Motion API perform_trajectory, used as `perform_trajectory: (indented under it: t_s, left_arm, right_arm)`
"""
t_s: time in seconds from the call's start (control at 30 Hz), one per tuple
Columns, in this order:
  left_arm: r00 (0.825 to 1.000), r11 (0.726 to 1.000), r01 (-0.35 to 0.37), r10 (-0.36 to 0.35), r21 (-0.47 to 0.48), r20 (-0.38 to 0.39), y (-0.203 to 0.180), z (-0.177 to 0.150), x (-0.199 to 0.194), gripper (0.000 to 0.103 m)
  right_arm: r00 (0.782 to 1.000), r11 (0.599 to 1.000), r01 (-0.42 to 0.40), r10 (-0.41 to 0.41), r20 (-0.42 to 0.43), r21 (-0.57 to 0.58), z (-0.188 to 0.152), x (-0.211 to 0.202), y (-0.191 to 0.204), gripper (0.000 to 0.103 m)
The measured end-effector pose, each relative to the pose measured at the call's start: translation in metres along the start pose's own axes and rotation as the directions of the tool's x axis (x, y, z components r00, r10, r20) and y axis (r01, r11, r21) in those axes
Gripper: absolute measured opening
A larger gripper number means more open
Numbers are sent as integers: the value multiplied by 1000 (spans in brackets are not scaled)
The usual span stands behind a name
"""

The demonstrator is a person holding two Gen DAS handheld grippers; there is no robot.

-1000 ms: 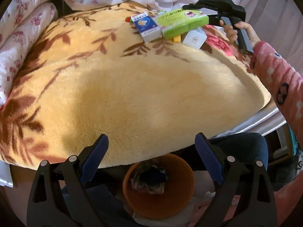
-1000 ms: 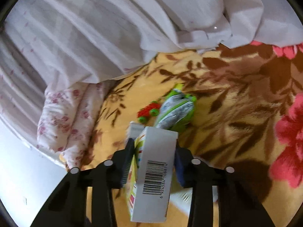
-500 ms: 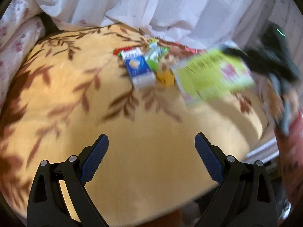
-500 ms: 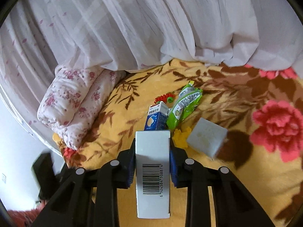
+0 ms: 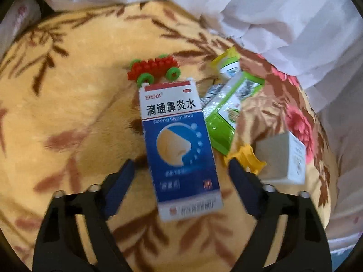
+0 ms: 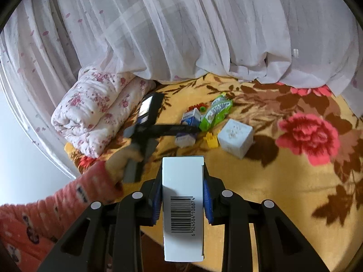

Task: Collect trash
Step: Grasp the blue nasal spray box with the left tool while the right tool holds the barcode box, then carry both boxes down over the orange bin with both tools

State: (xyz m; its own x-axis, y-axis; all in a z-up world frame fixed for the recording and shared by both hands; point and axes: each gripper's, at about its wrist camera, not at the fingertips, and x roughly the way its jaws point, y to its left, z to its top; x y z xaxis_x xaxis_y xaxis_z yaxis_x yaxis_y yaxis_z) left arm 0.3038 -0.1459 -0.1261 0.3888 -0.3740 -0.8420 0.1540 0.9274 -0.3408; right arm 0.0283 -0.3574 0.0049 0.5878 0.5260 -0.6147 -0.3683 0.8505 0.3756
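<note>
A blue and white medicine box (image 5: 179,145) lies flat on the yellow floral blanket (image 5: 68,113). My left gripper (image 5: 180,167) straddles it with its jaws closing; a gap shows at each pad, so nothing is gripped. Around the box lie a red and green toy (image 5: 154,69), a green wrapper (image 5: 226,113), a yellow piece (image 5: 247,158) and a grey-white cube box (image 5: 281,158). My right gripper (image 6: 182,172) is shut on a white box with a barcode (image 6: 182,215), held above the blanket's near edge. From there the left gripper (image 6: 163,129) appears blurred over the pile.
White curtains (image 6: 181,34) hang along the far side of the bed. A folded floral quilt (image 6: 97,108) lies at the left end. A person's hand (image 6: 122,158) and pink sleeve (image 6: 56,210) hold the left gripper. The blanket's edge (image 6: 226,256) drops off below the right gripper.
The left gripper swept from the bed edge by the orange bin across the blanket to the blue box, and its jaws narrowed. The right gripper rose and drew back, carrying the white box.
</note>
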Motion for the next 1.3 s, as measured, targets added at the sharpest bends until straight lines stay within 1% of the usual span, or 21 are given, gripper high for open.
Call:
perform_trajectory:
  t_s: [0.03, 0.07, 0.1, 0.27, 0.33, 0.4, 0.5, 0.6, 0.63, 0.67, 0.8, 0.93, 1.1, 1.13, 1.2, 1.3]
  left_arm:
    - [1000, 1000, -14, 14, -9, -2, 1, 1, 4, 66]
    - [1000, 1000, -30, 30, -5, 6, 1, 0, 4, 59]
    - [1000, 1000, -26, 26, 0, 12, 1, -1, 1, 55]
    - [999, 999, -22, 20, 32, 35, 0, -9, -19, 53]
    - [999, 998, -8, 6, 54, 42, -2, -18, -36, 53]
    - [998, 997, 0, -5, 80, 64, -5, -30, -57, 53]
    - [995, 992, 7, -20, 125, 100, -9, -54, -95, 53]
    - [991, 985, 15, -38, 173, 125, -11, -85, -132, 53]
    - [990, 980, 23, -49, 198, 130, -12, -100, -146, 53]
    - [990, 977, 25, -54, 209, 132, -12, -109, -153, 53]
    - [988, 959, 27, -68, 281, 139, -13, -163, -190, 53]
    - [989, 942, 32, -78, 335, 125, -12, -216, -217, 53]
    - [995, 930, 41, -71, 365, 70, -6, -275, -223, 53]
    - [996, 929, 42, -69, 368, 60, -5, -282, -222, 53]
    - [997, 929, 42, -60, 367, 40, -2, -300, -219, 53]
    - [998, 934, 64, -64, 352, -12, 7, -324, -207, 53]
  right_arm:
    - [1000, 1000, 1, -1, -1, 0, -3, -2, 0, 30]
    - [1000, 1000, -2, 2, -3, 0, -6, -3, 0, 30]
    - [1000, 1000, -9, 9, -6, -1, -9, -5, 0, 30]
    - [999, 999, -32, 32, 4, 1, -17, -8, 5, 30]
    - [999, 999, -49, 49, 2, -2, -19, -8, 8, 30]
    - [998, 998, -55, 55, 3, -13, -22, -9, 14, 30]
    - [997, 997, -74, 74, -1, -23, -28, -9, 26, 30]
    - [997, 996, -81, 80, -15, -47, -35, -9, 42, 30]
    - [996, 995, -83, 82, -19, -52, -37, -8, 47, 30]
    - [996, 995, -85, 84, -26, -59, -41, -8, 52, 30]
    - [995, 993, -92, 87, -56, -78, -58, -6, 72, 30]
    - [992, 990, -101, 93, -87, -95, -77, -3, 89, 30]
    - [984, 985, -118, 100, -146, -122, -107, 5, 111, 30]
    - [983, 985, -118, 97, -158, -126, -112, 8, 114, 30]
    - [977, 983, -121, 93, -189, -138, -126, 15, 122, 30]
    - [968, 982, -122, 85, -235, -145, -146, 29, 131, 30]
